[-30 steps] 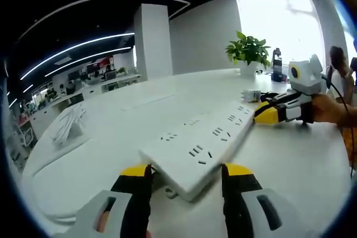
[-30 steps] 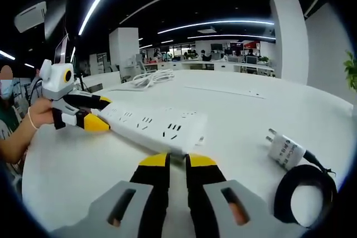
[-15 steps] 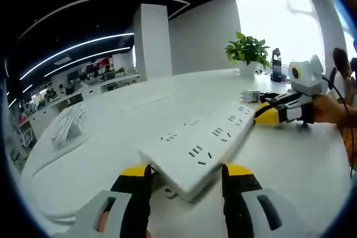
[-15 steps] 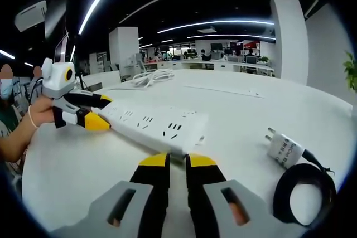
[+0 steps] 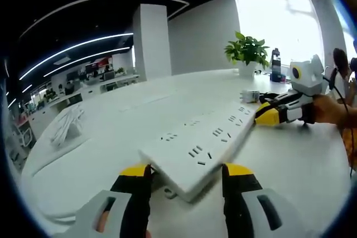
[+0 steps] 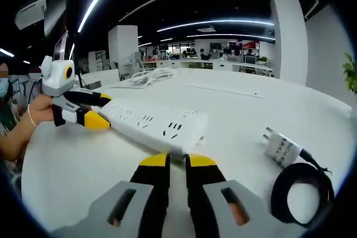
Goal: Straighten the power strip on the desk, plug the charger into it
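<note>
Left gripper view: open left claw [image 5: 184, 172] straddles power strip [image 5: 203, 140].

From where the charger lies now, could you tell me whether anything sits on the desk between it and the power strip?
Nothing visible does. In the right gripper view the charger lies on bare desk to the right of the power strip, prongs towards it, with its coiled black cable on the far side, away from the strip.

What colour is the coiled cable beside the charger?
Black; the coiled cable shows best in the right gripper view.
</note>
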